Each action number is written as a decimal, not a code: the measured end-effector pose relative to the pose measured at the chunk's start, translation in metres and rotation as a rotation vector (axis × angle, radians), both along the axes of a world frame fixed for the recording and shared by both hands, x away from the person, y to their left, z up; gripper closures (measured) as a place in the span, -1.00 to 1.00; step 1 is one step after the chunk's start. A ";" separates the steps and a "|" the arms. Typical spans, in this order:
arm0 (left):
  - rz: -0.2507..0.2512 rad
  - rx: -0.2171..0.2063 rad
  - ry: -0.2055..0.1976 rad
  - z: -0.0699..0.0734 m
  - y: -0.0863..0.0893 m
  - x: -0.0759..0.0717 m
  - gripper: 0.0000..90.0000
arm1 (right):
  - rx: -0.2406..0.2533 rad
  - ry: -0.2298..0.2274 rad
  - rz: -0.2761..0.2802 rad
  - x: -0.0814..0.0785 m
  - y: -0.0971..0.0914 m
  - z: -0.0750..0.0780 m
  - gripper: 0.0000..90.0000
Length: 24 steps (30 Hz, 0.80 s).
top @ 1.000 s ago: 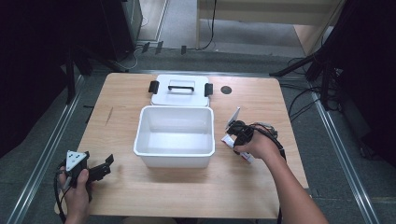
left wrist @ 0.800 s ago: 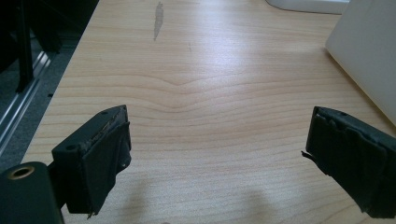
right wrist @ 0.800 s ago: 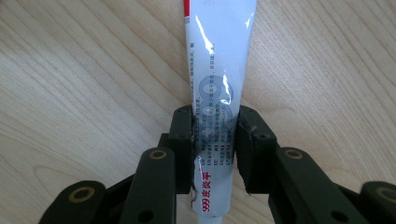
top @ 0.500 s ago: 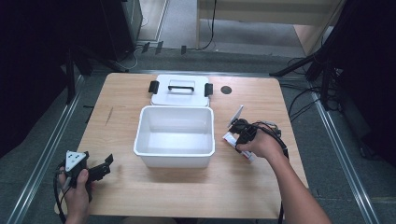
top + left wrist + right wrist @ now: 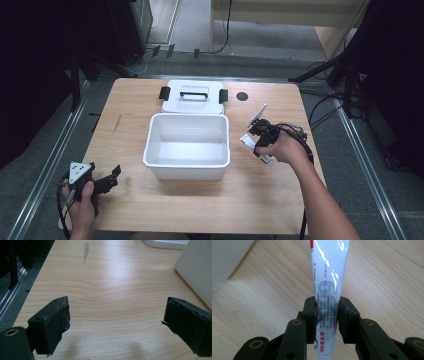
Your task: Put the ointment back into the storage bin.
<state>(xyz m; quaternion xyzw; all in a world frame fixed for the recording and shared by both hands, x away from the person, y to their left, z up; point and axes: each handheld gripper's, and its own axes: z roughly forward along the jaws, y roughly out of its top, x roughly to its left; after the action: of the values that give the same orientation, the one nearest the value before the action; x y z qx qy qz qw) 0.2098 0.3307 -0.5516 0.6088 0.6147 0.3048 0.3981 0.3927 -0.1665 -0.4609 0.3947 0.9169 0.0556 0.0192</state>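
**A:** What sat on the wooden table (image 5: 165, 215)?

**B:** An open white bin (image 5: 187, 145) stood near the middle, and its lid (image 5: 193, 96) with a black handle lay flat just behind it, touching or nearly so — the high view did not settle which. A small dark round spot (image 5: 242, 96) lay right of the lid; what it was could not be made out.

**A:** And the grippers?

**B:** The left gripper (image 5: 115, 322) was held low at the table's near left corner, jaws spread wide with bare wood between them. The bin's wall was cut off at the right edge of the left gripper view. The right gripper (image 5: 327, 312), just right of the bin, was clamped on a white tube (image 5: 328, 282) with red and grey print — the characters were mostly too small to read. The tube's far end ran out of the top of the right gripper view. In the high view, the hand (image 5: 278, 148) covered much of the tube.
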 end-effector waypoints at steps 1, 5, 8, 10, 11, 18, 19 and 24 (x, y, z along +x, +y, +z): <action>0.000 0.000 0.000 0.000 0.000 0.000 -0.84 | 0.002 -0.005 0.002 0.000 0.000 0.002 0.58; 0.000 -0.001 0.001 0.000 0.000 0.000 -0.84 | 0.011 -0.004 -0.014 0.000 0.002 0.007 0.58; 0.001 -0.004 -0.001 0.000 0.000 0.000 -0.84 | 0.013 -0.010 -0.012 0.001 0.002 0.013 0.58; 0.002 -0.004 -0.001 0.000 0.000 0.000 -0.84 | 0.019 -0.014 -0.008 0.001 0.002 0.014 0.58; 0.001 -0.004 -0.001 0.000 0.000 0.000 -0.84 | 0.024 -0.010 -0.021 0.001 0.003 0.017 0.58; -0.003 -0.004 0.000 0.000 0.000 0.000 -0.84 | 0.057 -0.019 -0.011 0.002 0.003 0.031 0.58; -0.002 -0.003 0.000 0.000 0.000 0.000 -0.84 | 0.057 -0.021 -0.008 0.002 0.003 0.033 0.58; -0.003 -0.003 0.001 0.000 0.000 0.000 -0.84 | 0.054 -0.023 -0.011 0.004 0.008 0.048 0.58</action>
<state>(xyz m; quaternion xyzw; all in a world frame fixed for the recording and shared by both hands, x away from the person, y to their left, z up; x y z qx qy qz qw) 0.2100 0.3310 -0.5517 0.6094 0.6143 0.3029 0.3993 0.3970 -0.1580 -0.4132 0.3992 0.9127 0.0847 0.0195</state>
